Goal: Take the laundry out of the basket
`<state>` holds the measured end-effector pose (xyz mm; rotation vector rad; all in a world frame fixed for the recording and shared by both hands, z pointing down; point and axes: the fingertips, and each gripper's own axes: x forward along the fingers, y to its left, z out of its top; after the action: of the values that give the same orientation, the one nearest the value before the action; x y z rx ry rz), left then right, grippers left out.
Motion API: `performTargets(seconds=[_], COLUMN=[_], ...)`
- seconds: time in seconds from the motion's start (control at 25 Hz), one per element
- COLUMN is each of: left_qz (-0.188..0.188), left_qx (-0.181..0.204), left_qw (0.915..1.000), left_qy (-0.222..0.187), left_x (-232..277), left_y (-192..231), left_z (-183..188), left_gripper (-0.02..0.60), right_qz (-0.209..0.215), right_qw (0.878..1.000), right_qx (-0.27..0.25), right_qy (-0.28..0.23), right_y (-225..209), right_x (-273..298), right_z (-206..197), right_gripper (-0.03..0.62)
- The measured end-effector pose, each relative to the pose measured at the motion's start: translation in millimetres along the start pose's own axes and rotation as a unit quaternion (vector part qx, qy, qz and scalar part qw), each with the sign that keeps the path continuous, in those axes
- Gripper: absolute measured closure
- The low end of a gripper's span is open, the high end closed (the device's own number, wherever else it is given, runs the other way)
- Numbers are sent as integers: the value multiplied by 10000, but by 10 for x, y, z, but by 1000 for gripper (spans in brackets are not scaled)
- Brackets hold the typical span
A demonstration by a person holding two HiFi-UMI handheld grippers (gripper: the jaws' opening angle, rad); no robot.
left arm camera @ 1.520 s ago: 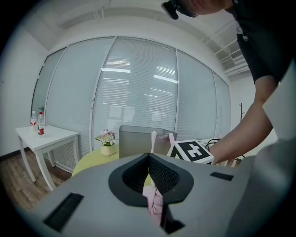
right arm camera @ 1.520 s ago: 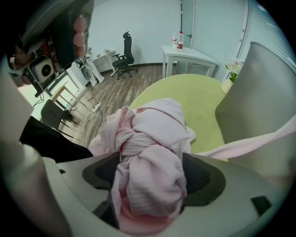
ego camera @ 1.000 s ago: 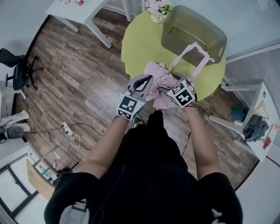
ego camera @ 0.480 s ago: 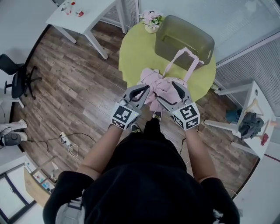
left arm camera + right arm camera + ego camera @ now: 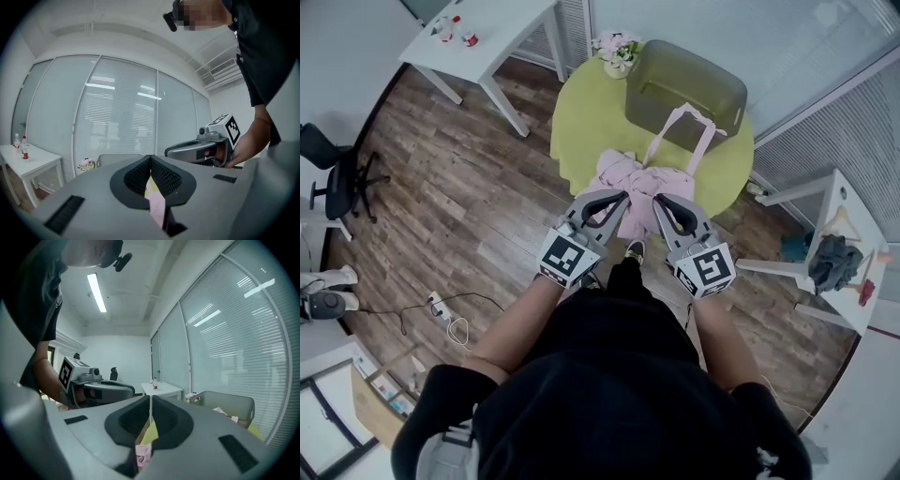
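A pink garment (image 5: 634,176) hangs between my two grippers above the near edge of the round yellow-green table (image 5: 581,122). One strip of it still trails over the rim of the olive-grey laundry basket (image 5: 684,80) at the table's far side. My left gripper (image 5: 622,196) is shut on a fold of the pink cloth (image 5: 157,206). My right gripper (image 5: 659,200) has just been closing and is now shut, with pink cloth (image 5: 142,452) caught between its pads. The two grippers sit side by side, a little apart, both roughly level.
A small pot of flowers (image 5: 619,49) stands beside the basket. A white table (image 5: 487,33) with bottles is at the far left, and an office chair (image 5: 337,173) at the left. A white side table (image 5: 839,248) with clothes is at the right. A cable (image 5: 450,300) lies on the wooden floor.
Both grippers have risen with the pink garment, pulling it off the table. The right gripper has swung from pointing down to level and has closed on the cloth.
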<state>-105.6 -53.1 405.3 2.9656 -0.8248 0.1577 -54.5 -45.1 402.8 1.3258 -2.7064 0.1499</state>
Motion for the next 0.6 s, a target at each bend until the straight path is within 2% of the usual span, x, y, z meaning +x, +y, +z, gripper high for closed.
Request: performTargets(seconds=[0.16, 0.6], left_qz=[-92, -279], left_qx=[37, 105], left_qw=[9999, 9993], left_qy=[-58, -204], left_x=[10, -4], left_y=[-101, -258], left_z=[78, 217], left_gripper=[571, 571], right_qz=[52, -1], right_qw=[9997, 9990], right_qx=[-94, -82], right_qy=[-204, -447], right_y=[76, 175], right_x=[-69, -229], right_z=[146, 273], right_gripper=[571, 572])
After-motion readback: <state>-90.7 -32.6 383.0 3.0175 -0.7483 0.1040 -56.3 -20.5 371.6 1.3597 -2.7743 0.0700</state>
